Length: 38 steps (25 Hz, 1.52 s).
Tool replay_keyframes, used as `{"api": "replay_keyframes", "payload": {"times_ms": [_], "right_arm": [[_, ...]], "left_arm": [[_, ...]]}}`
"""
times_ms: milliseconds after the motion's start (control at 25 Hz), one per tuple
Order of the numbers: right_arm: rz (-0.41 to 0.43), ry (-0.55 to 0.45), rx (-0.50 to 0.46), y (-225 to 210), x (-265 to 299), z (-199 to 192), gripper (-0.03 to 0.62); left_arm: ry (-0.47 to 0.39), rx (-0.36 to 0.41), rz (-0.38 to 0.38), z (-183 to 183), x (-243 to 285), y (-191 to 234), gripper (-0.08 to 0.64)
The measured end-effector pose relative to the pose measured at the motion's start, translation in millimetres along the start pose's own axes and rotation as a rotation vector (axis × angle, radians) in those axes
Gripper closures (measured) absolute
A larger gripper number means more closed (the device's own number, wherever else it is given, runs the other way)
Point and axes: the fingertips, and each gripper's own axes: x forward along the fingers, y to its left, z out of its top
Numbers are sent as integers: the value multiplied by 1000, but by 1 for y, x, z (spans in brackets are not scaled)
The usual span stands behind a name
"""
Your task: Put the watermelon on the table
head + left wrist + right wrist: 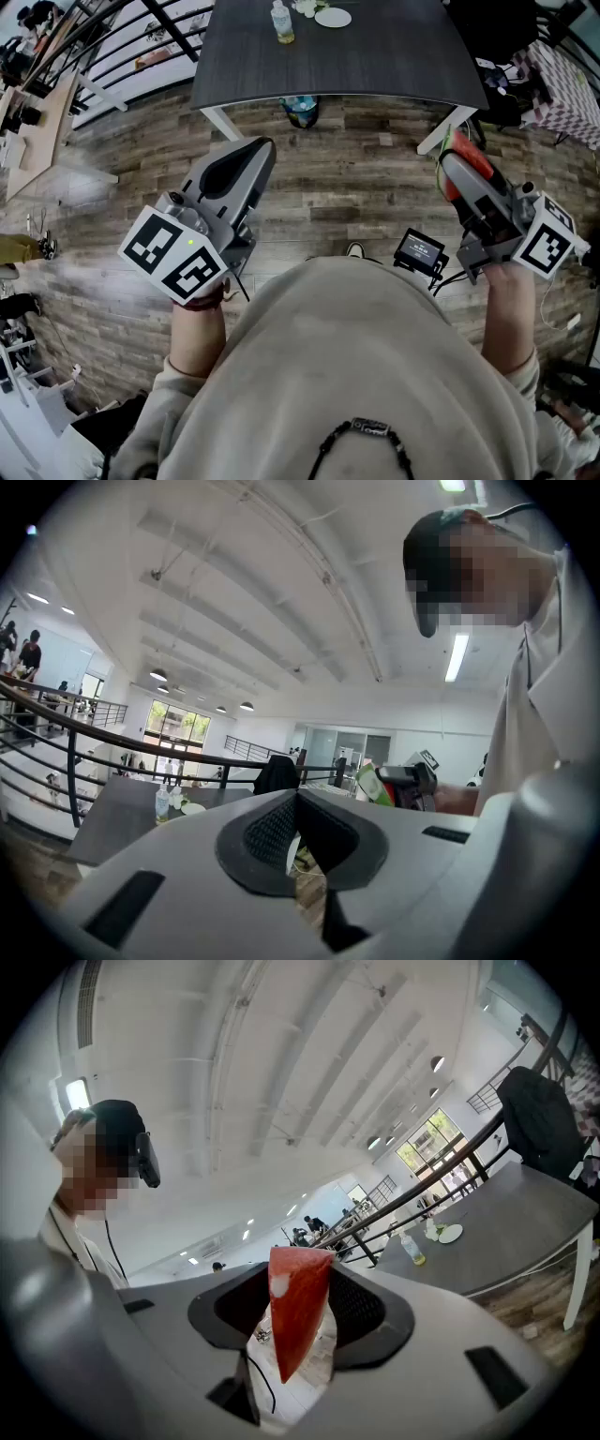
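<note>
A red watermelon wedge with a green rind sits between the pads of my right gripper, point downward; the jaws are shut on it. In the head view the watermelon sticks out of the right gripper just short of the dark table and its near right corner. From the left gripper view its rind shows at the right. My left gripper hangs over the wooden floor in front of the table, jaws together with nothing held; its tips meet.
A bottle and a white plate stand at the table's far edge. A bluish object lies on the floor under the near edge. A small screen device hangs at my waist. Black railings run at the left.
</note>
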Motion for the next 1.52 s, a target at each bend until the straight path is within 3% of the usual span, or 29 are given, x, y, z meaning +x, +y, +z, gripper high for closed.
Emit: {"api": "replay_keyframes", "payload": {"times_ms": [280, 560, 1080, 1520], "right_arm": [[-34, 19, 7, -13, 6, 1, 385], [-57, 12, -3, -36, -9, 10, 385], [-72, -57, 34, -100, -79, 39, 385], [-126, -83, 73, -145, -124, 43, 385]], "left_arm": [[-12, -54, -34, 10, 7, -7, 558], [22, -58, -54, 4, 38, -13, 558], [96, -44, -98, -10, 133, -48, 558], [157, -71, -94, -30, 165, -58, 558]]}}
